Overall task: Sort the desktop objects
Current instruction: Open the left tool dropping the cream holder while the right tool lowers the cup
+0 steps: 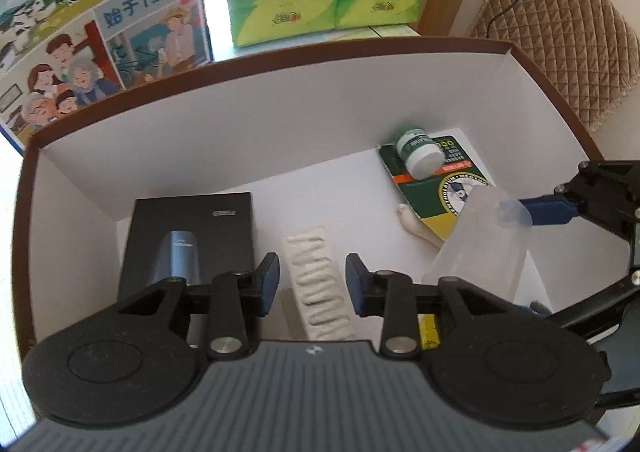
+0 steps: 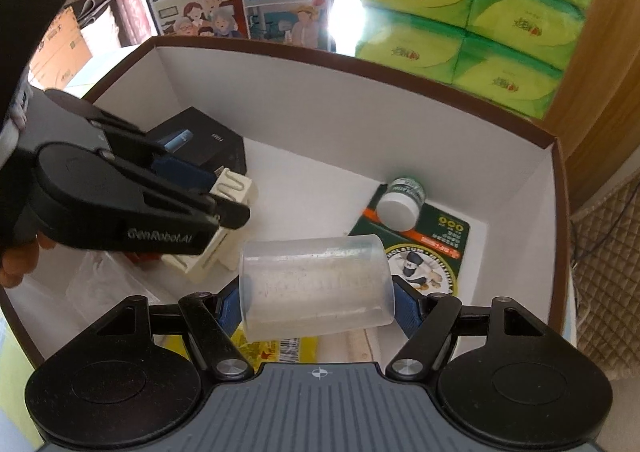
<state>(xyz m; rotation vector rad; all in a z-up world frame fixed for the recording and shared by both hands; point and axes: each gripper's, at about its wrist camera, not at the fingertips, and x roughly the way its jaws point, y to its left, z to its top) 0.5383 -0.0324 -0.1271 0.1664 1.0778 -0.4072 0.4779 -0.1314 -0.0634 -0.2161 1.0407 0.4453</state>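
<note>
Several things already lie in the brown-rimmed white cardboard box [image 1: 256, 100] in the left wrist view: one black carton [image 1: 192, 236], one cream ridged tray [image 1: 316, 284], one green printed card [image 1: 436, 188] and one small white-capped green jar [image 1: 420, 152] on it. The left gripper [image 1: 312, 284] hangs wide and empty above the tray. In the right wrist view, the right gripper [image 2: 318, 304] clamps one clear plastic cup [image 2: 316, 288] sideways over the box; I judge it not yet released, the sorting well along.
</note>
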